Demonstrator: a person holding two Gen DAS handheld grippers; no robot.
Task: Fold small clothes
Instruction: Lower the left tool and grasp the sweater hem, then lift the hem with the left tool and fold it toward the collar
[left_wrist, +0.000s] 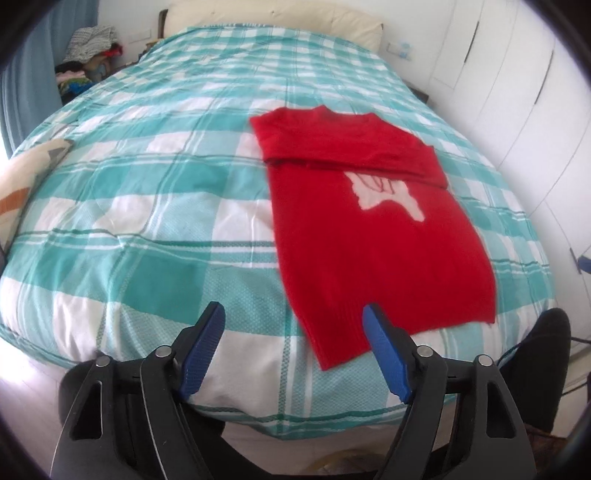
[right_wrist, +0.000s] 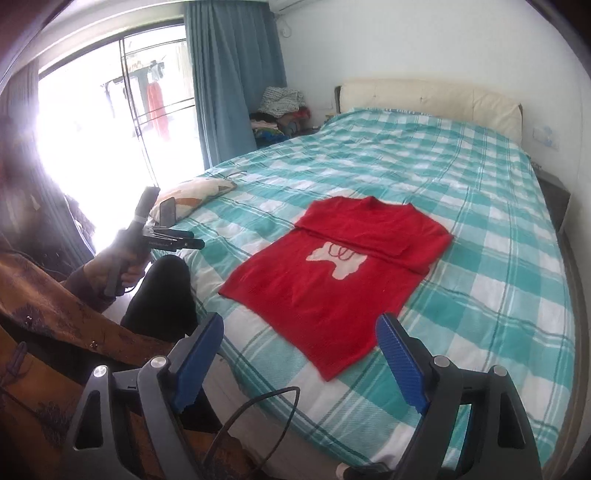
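A red sweater (left_wrist: 373, 240) with a white motif lies flat on the teal-and-white checked bed (left_wrist: 155, 184), near its foot edge; its sleeves are folded across the chest. It also shows in the right wrist view (right_wrist: 332, 280). My left gripper (left_wrist: 293, 321) is open and empty, held above the bed's foot edge just short of the sweater's hem. My right gripper (right_wrist: 301, 328) is open and empty, also just short of the hem. The left gripper (right_wrist: 184, 240) shows in the right wrist view, off the bed's left side.
A patterned pillow (right_wrist: 192, 194) lies at the bed's left edge. A pile of clothes (right_wrist: 280, 110) sits beside the cream headboard (right_wrist: 432, 99). Blue curtains (right_wrist: 236, 81) and a bright window are at the left; white wardrobe doors (left_wrist: 517, 92) at the right.
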